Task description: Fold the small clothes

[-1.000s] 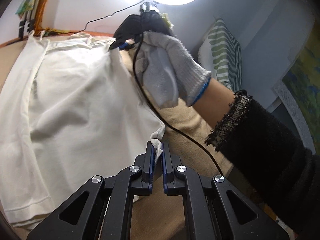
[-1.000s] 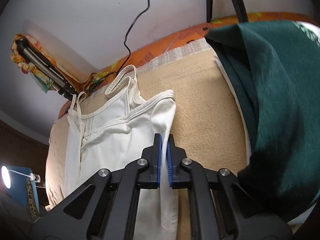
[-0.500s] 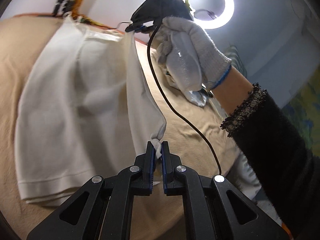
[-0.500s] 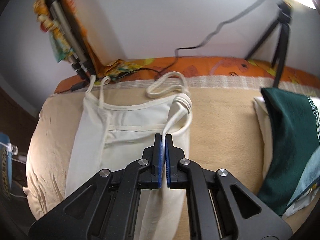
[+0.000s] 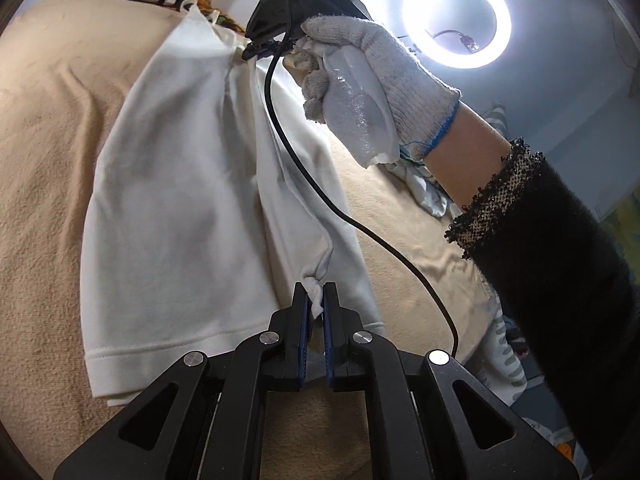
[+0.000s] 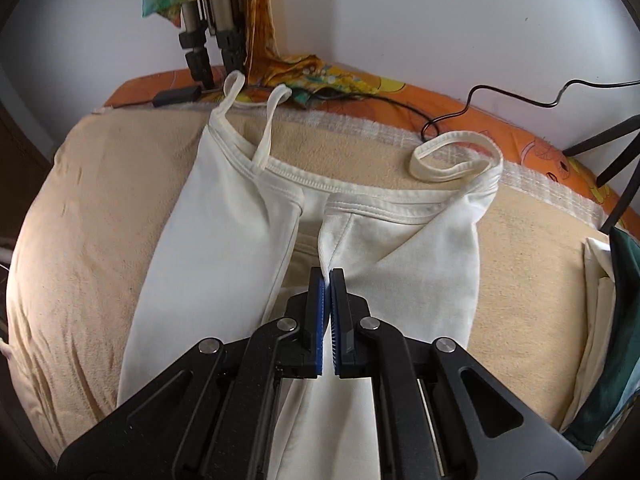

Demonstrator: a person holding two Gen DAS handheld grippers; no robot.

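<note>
A white strappy top lies on a beige blanket; its left side is folded inward. My right gripper is shut on the top's right armhole edge, which it holds over the middle of the garment. In the left wrist view my left gripper is shut on the bottom hem corner of the same top, lifted off the blanket. The right gripper, held by a gloved hand, shows at the far end of the raised edge.
A dark green cloth lies at the right edge of the bed. Tripod legs and a black cable stand at the back by the wall. A ring light shines above. Patterned fabric lies at the right.
Both grippers have carried the top's right side edge up and leftward over the garment, making a fold toward the middle. The right view has swung left, away from the green cloth.
</note>
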